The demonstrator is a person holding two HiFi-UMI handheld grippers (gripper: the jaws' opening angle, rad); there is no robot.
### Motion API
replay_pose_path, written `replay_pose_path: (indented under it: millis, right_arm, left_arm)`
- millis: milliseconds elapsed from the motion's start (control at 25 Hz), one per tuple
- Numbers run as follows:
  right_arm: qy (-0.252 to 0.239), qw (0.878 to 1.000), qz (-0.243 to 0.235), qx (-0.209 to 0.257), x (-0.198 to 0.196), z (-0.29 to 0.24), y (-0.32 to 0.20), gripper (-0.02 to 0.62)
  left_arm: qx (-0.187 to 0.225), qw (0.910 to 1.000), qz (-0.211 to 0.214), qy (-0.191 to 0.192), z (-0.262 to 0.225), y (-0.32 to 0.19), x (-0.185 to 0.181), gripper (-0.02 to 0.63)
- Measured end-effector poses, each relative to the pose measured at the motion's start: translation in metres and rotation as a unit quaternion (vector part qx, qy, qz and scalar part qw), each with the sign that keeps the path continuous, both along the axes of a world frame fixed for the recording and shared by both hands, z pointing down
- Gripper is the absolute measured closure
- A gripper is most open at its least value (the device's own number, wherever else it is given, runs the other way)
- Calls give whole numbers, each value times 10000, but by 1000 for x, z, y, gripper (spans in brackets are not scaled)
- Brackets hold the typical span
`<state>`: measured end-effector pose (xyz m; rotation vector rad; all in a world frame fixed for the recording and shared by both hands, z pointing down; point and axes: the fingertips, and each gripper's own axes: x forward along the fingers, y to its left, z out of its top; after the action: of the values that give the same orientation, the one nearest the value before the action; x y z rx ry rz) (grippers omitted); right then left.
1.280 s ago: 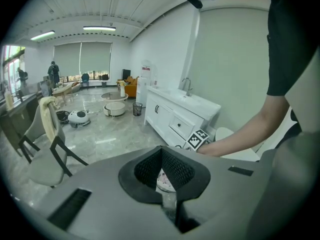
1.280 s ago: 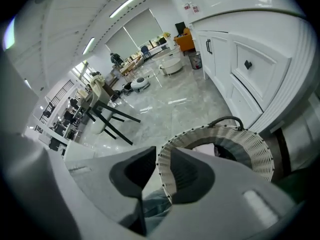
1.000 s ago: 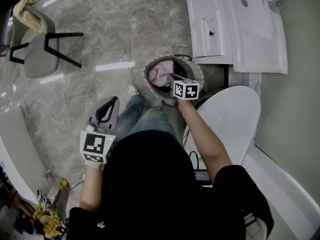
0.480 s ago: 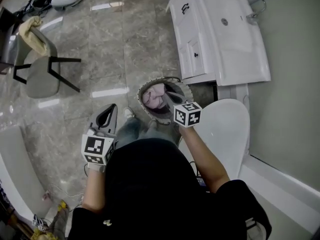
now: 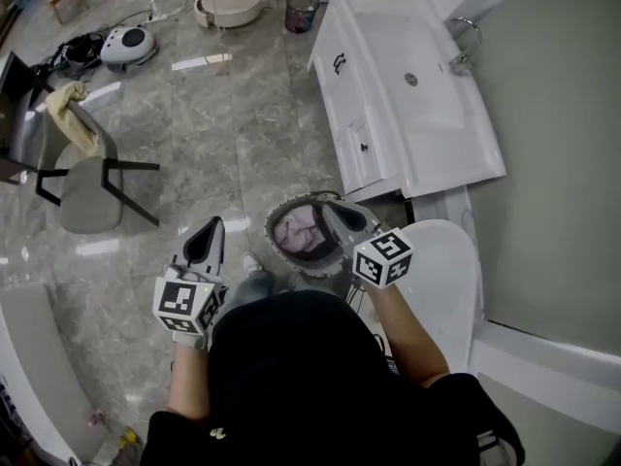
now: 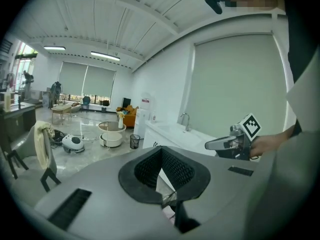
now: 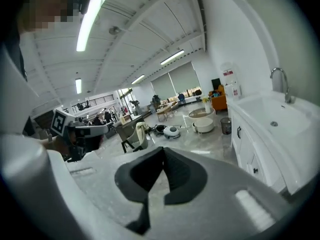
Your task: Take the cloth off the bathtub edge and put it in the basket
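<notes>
The pink cloth [image 5: 299, 233] lies crumpled inside the basket [image 5: 271, 229], which stands on the floor just off the near corner of the white vanity [image 5: 361, 153]. From how things lie, I judge the job done: nothing pink shows outside the basket's rim.

My right gripper [image 7: 147, 198] is closed, its black pads meeting at the tips with nothing between them. It hangs above the basket's right side. My left gripper [image 6: 164, 200] looks the same, tips together and empty, out over bare floor to the left of the basket. Neither touches the cloth or the basket.

Were I to take the cloth up again, I would expect it to be light, limp and easily bunched: no stiffness, nothing to break, and little to slip, since the ribbed pads should bite into fabric well. The best hold would be one of the raised folds near the middle of the heap, pinched through several layers so the whole piece lifts together and no corner trails over the rim. It would drape and swing once lifted, so a loose tail could catch on the basket's edge.
</notes>
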<state>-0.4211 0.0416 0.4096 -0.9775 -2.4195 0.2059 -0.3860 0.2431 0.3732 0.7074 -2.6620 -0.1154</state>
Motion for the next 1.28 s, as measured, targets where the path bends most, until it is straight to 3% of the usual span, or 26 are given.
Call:
replay_pose_path:
  millis: [280, 560, 880, 1280]
  right_arm:
    - [-746, 9967, -11, -309, -7, -83, -9, 598]
    - [-1238, 9914, 43, -419, -5, -129, -15, 598]
    - [-1507, 9872, -61, -514, 8, -153, -11, 598]
    - [-1479, 9869, -124, -632, 23, -157, 1, 598]
  left_arm:
    - [21, 9984, 77, -555, -58, -14, -15, 595]
    - [49, 9958, 176, -897, -92, -26, -19, 595]
    - [23, 9941, 258, -1055, -110, -32, -12, 595]
    - [-16, 9921, 286, -1220, -123, -29, 0, 595]
